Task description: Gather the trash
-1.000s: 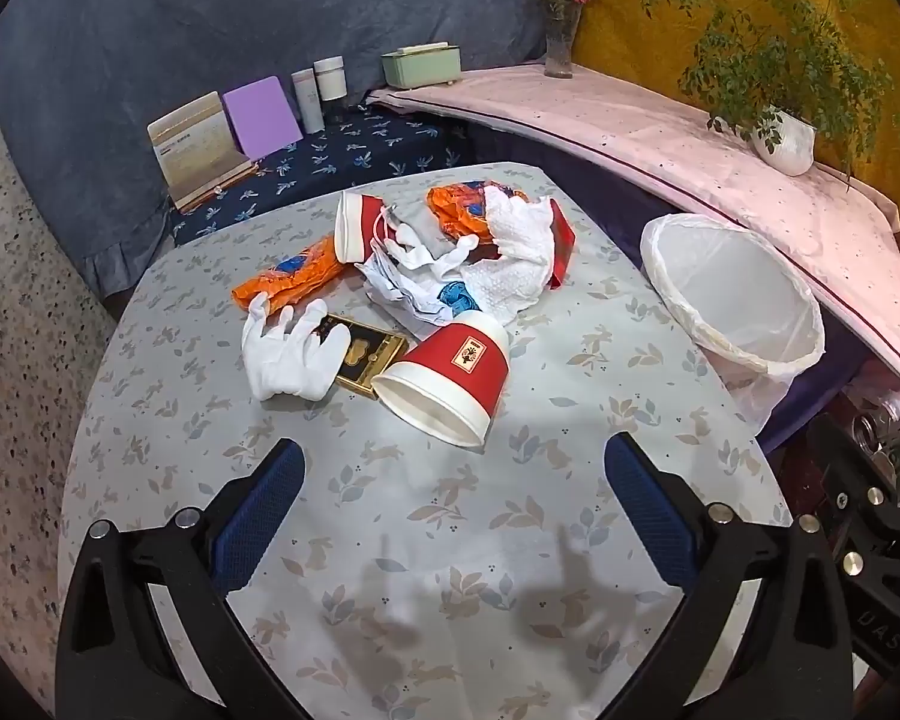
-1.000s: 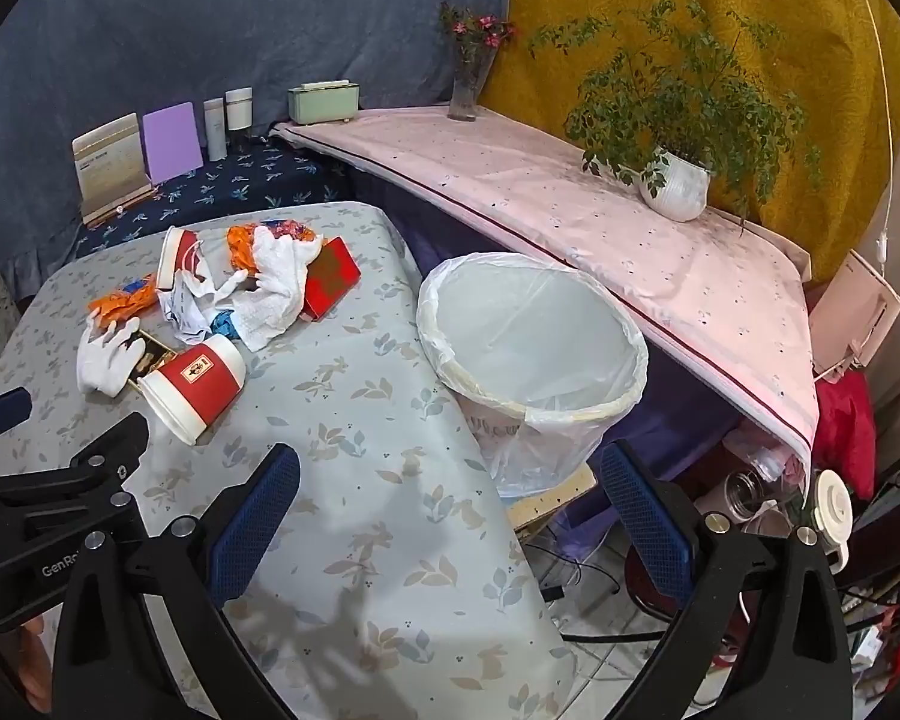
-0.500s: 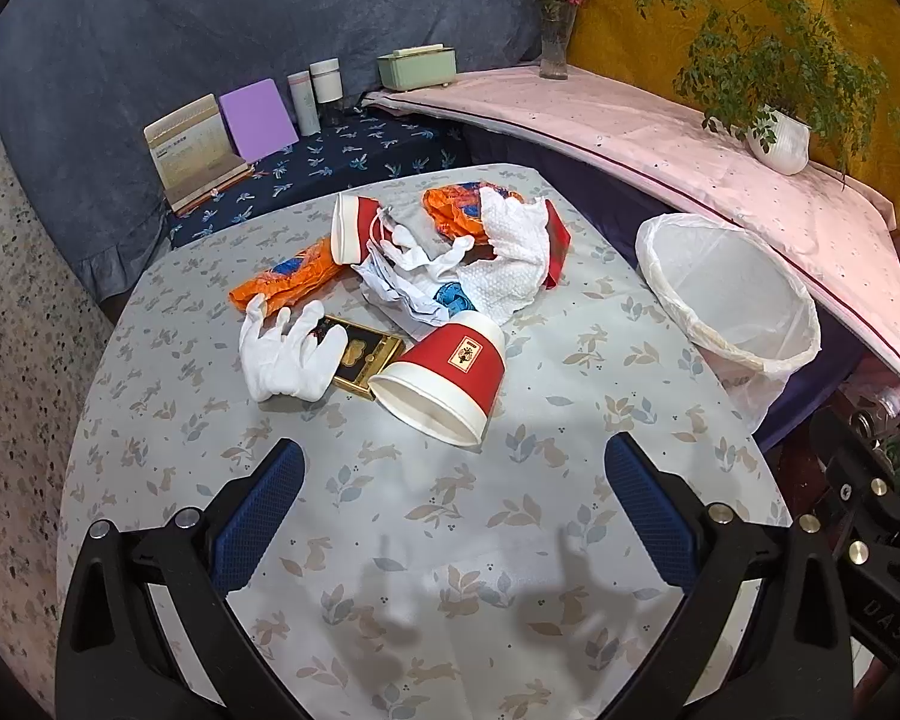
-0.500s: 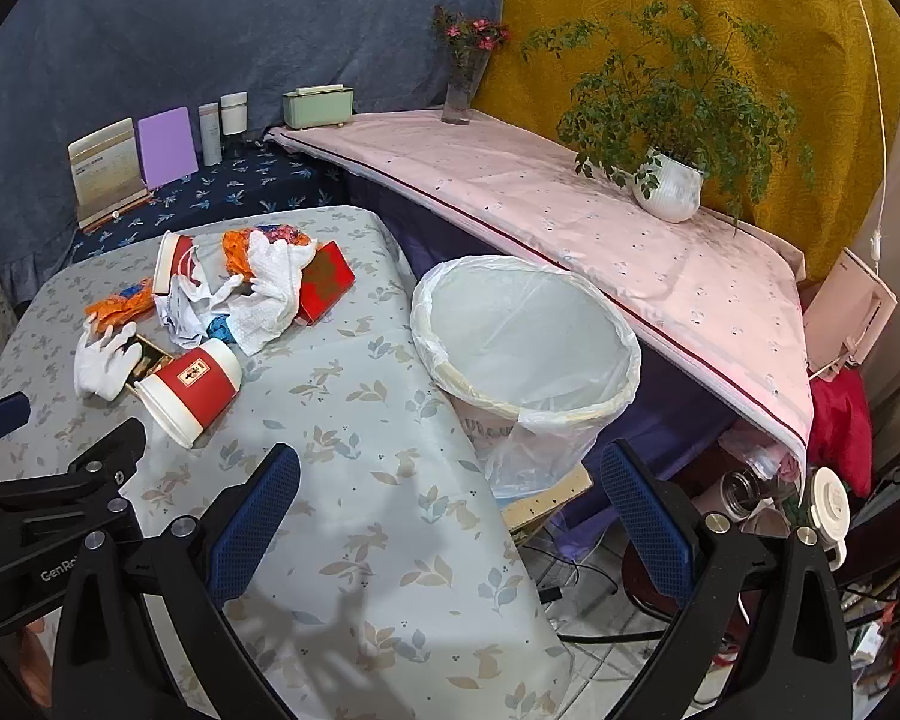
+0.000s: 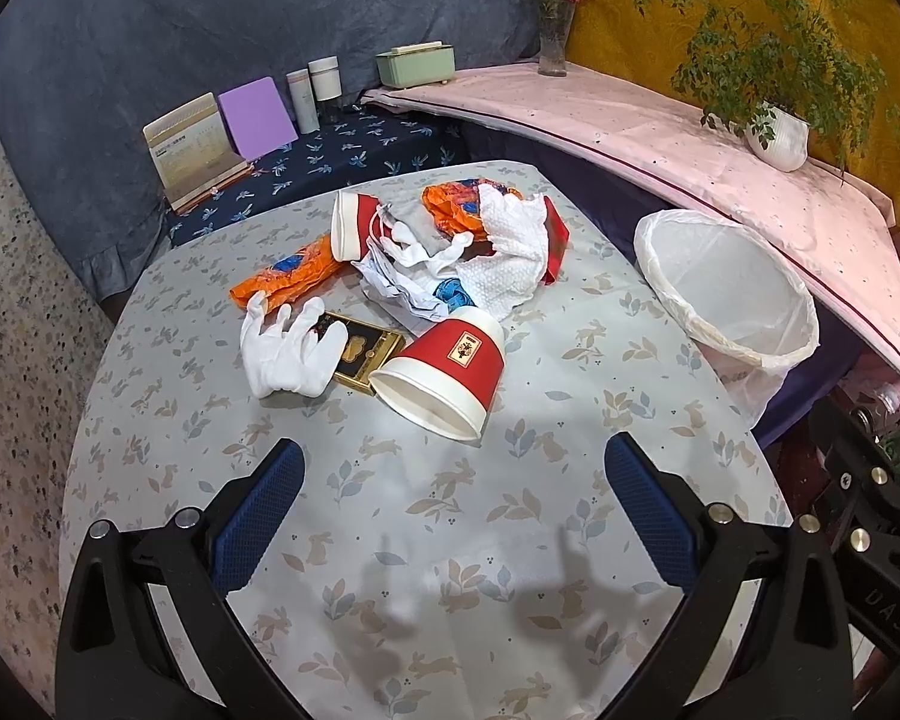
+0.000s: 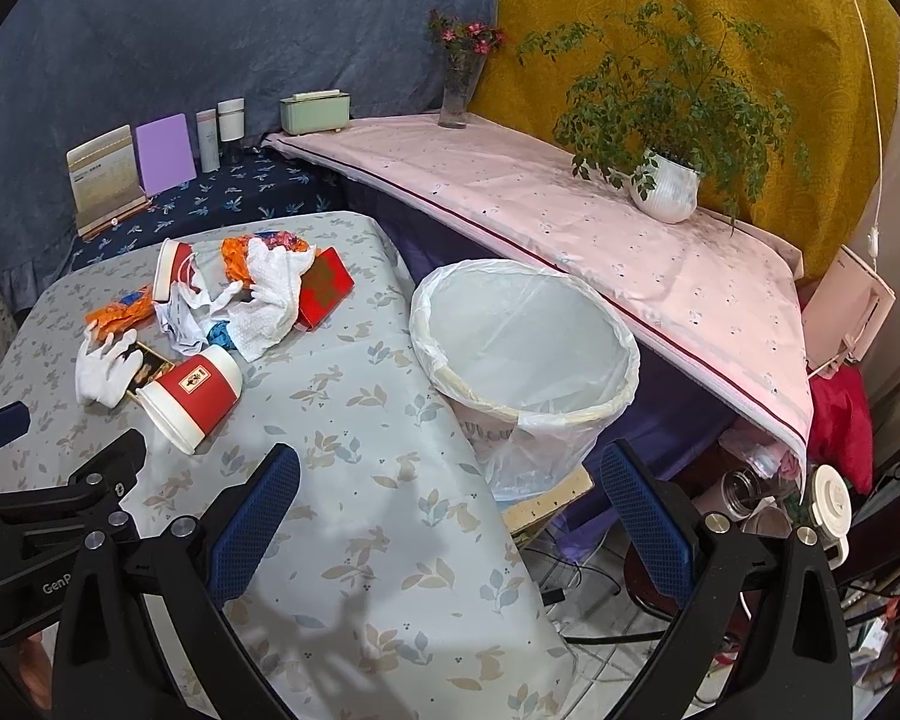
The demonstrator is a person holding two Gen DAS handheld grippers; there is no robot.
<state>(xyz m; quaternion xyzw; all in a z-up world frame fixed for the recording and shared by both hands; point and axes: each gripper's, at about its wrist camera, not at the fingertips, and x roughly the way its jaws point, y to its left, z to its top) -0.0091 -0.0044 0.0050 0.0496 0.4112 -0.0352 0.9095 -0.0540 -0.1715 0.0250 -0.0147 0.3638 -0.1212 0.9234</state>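
STEP: you're at the approach, nothing picked | FINGERS: left gripper (image 5: pixel 447 483) and right gripper (image 6: pixel 447 483) both spread wide, empty | TARGET: red paper cup (image 5: pixel 444 372) on its side on the counter (image 5: pixel 462 546), left of the lined trash bin (image 5: pixel 729 294) (which looks empty) | NEXT: I'd close your left fingers across the cup, carry it to the bin.

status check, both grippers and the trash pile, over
Left gripper open, empty, short of the near red cup. Right gripper open, empty, facing the lined bin. Trash pile untouched on the table. Nothing in the way.

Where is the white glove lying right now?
In the left wrist view, the white glove lies left of centre on the table, overlapping the black-and-gold packet beside the nearer red paper cup.
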